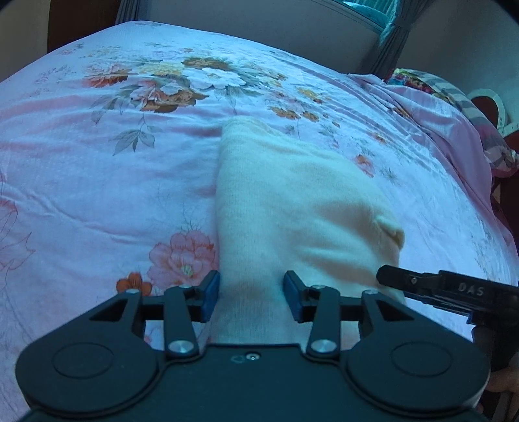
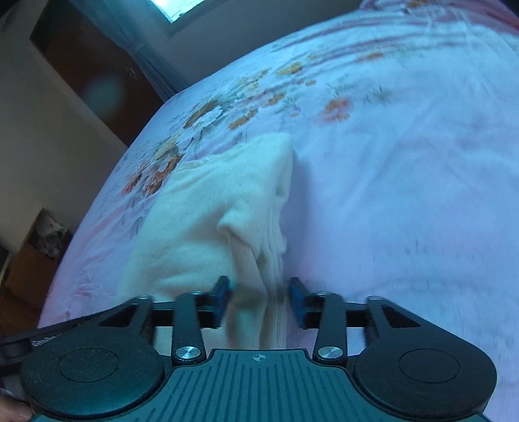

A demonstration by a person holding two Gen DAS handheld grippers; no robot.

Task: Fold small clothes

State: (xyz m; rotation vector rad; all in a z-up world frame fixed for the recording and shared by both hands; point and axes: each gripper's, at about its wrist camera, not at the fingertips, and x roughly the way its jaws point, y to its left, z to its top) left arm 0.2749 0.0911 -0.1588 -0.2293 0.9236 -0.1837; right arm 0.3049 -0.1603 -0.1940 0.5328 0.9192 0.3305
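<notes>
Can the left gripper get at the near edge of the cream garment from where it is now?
Probably yes: the cream garment already lies between the open fingers of the left gripper, nothing over it. The right gripper works its other corner.

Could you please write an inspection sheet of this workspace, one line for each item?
Surface: bed with a pink floral sheet, slightly wrinkled.
Job's things: one cream garment, lying on the sheet, partly folded, its near edge between both pairs of jaws.
Clutter: bunched bedding at the far right of the bed.
Grippers: left gripper, jaws apart, cloth between them; right gripper, jaws apart around a ribbed part of the cloth. The right-wrist view is blurred.
Cables: nothing seen.
Surroundings: window with a curtain, dark door, boxes on the floor.
</notes>
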